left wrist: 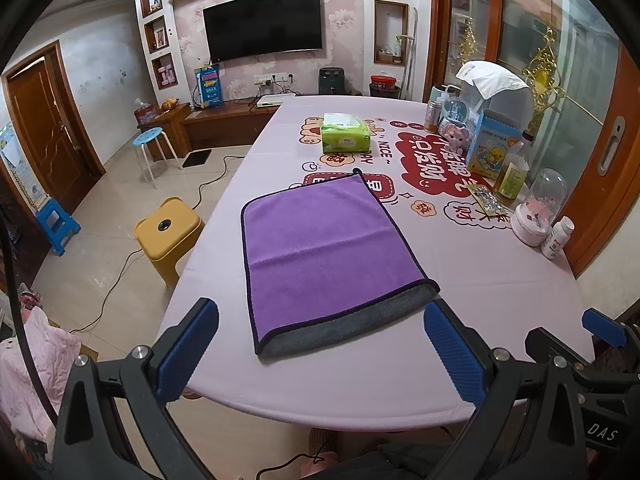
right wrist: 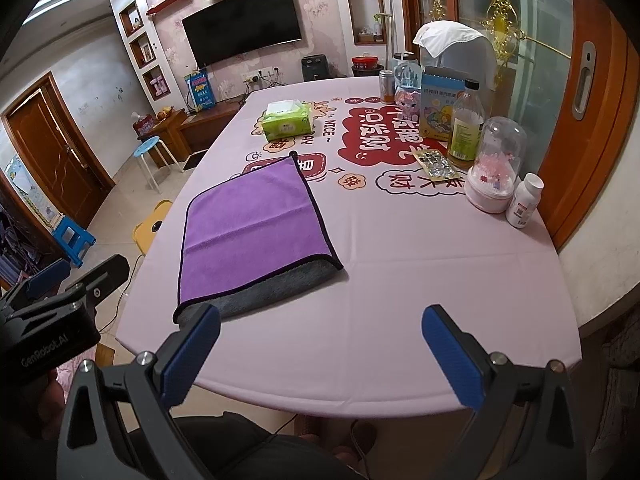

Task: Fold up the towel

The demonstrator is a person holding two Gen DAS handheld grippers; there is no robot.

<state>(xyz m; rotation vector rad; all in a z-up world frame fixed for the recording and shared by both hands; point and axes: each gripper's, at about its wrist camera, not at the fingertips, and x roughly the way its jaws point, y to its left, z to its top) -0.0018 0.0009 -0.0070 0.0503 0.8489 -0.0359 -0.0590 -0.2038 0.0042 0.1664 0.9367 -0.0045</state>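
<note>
A purple towel (left wrist: 324, 248) with a grey underside lies folded flat on the pink tablecloth (left wrist: 460, 304); a grey strip of the lower layer shows along its near edge. It also shows in the right wrist view (right wrist: 252, 224). My left gripper (left wrist: 320, 344) is open and empty, held just in front of the towel's near edge. My right gripper (right wrist: 320, 352) is open and empty, near the table's front edge, to the right of the towel's near corner. Each gripper also shows at the edge of the other's view.
A green tissue pack (left wrist: 345, 137) lies beyond the towel. Bottles, a box, a glass dome (right wrist: 496, 168) and a white pill bottle (right wrist: 524, 200) crowd the table's right side. A yellow stool (left wrist: 168, 232) stands left of the table.
</note>
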